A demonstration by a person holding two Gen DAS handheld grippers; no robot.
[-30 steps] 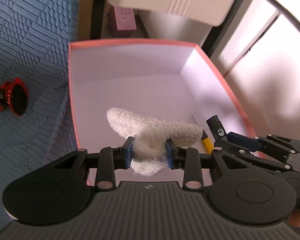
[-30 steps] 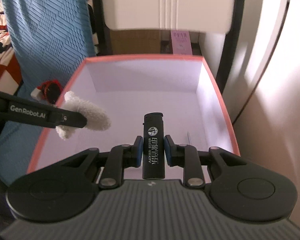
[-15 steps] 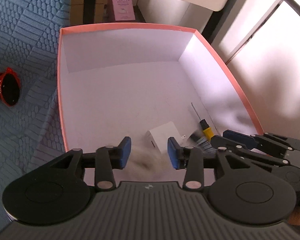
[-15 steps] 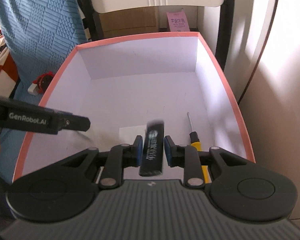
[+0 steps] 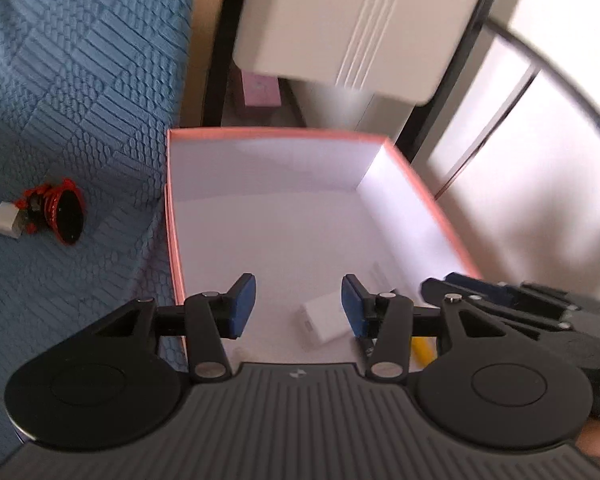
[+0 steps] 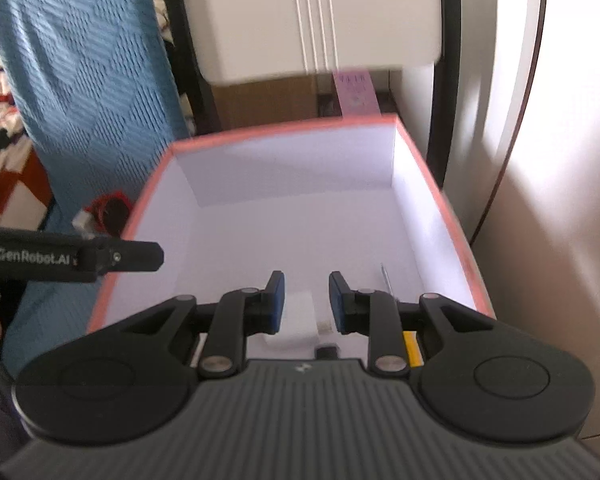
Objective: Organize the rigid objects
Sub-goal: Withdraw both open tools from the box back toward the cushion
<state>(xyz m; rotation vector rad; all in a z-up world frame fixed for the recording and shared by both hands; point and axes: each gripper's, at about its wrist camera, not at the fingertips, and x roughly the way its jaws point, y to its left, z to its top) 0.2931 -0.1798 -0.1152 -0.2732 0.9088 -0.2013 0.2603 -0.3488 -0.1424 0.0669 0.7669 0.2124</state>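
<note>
Blue-padded left gripper [image 5: 297, 306] and right gripper [image 6: 306, 302] both hang spread and empty, side by side, over the pink-rimmed box [image 5: 259, 134].

The left gripper [image 5: 298, 306] is matte black plastic, with two short fingers faced in blue pads [image 5: 243, 305]. Each finger hangs on angular black linkage bars pinned with round silver screws [image 5: 209, 369]. Behind them sit two flat round black discs, each with a faint inset circle, on either side of a ribbed dark grey housing that bears a small pale logo at its far edge. The right gripper [image 6: 306, 302] has the same build and colours. Seen from the side, a finger of the left gripper carries white "GenRobot.AI" lettering. Bare skin shows at the frame edges.
</note>
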